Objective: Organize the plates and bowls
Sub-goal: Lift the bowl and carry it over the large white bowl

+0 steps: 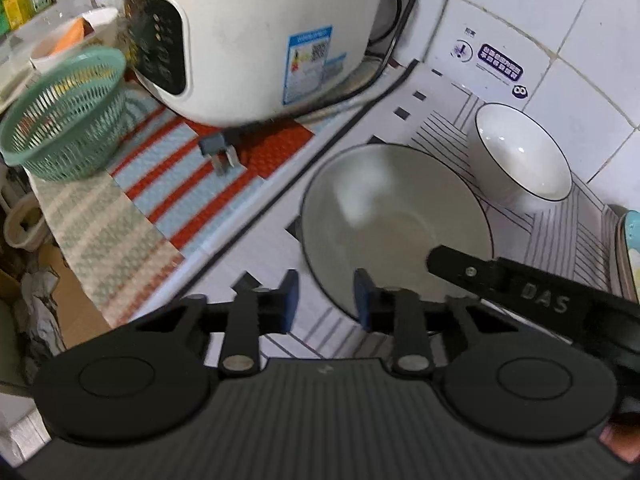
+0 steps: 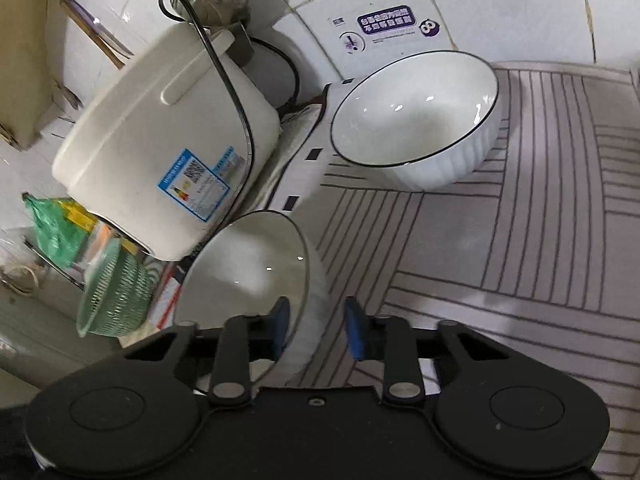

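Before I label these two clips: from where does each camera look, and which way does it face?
Left wrist: on the left gripper, looking down at the near bowl, its rim between the pads; the right gripper reaches in.
Right wrist: on the right gripper, looking down, pads astride that bowl's rim.
Shared: far bowl, rice cooker, green basket.

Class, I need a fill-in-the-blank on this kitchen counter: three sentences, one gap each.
The plastic basket is ___ in colour.
The nearer bowl and the farther bowl sit on a ___ mat.
The right gripper straddles the ___ bowl's rim.
Missing: green, striped, nearer.
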Action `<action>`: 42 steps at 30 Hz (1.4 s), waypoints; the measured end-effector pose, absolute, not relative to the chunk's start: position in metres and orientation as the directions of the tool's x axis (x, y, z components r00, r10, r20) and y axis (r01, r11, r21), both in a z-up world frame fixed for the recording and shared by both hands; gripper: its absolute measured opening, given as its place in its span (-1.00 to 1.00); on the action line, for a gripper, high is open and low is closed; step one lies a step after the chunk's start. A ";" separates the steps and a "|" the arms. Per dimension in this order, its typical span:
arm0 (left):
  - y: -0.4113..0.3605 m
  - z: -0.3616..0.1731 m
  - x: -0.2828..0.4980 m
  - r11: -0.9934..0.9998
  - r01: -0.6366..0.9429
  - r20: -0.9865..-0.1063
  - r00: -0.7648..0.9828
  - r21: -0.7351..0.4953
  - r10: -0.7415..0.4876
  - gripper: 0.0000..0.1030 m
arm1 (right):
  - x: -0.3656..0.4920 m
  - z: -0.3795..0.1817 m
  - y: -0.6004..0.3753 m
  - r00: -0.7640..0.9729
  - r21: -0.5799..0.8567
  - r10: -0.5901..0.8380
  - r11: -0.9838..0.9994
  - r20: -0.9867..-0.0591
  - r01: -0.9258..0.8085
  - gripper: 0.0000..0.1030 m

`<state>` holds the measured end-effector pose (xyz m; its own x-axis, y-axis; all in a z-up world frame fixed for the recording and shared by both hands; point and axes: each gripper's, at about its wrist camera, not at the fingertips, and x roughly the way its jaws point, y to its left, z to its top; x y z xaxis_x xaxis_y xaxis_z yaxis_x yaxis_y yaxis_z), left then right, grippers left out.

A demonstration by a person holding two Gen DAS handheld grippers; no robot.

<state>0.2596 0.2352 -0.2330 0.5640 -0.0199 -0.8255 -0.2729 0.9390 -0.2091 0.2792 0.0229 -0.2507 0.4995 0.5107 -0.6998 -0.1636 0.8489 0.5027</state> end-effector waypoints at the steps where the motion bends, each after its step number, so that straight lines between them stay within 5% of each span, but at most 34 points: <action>1: 0.234 -0.233 0.260 0.938 -0.279 -0.826 0.564 -0.207 -0.015 -0.57 | 0.280 -0.251 0.024 0.497 0.502 0.509 0.850 -0.703 -0.161 -0.57; 22: 0.194 -0.169 0.222 0.951 -0.226 -0.827 0.560 -0.212 -0.051 -0.62 | 0.243 -0.214 -0.004 0.524 0.471 0.461 0.873 -0.716 -0.125 -0.69; 42: 0.077 -0.100 0.163 0.977 0.038 -0.798 0.569 -0.212 -0.196 -0.62 | 0.150 -0.134 -0.114 0.627 0.404 0.336 0.914 -0.703 -0.037 -0.67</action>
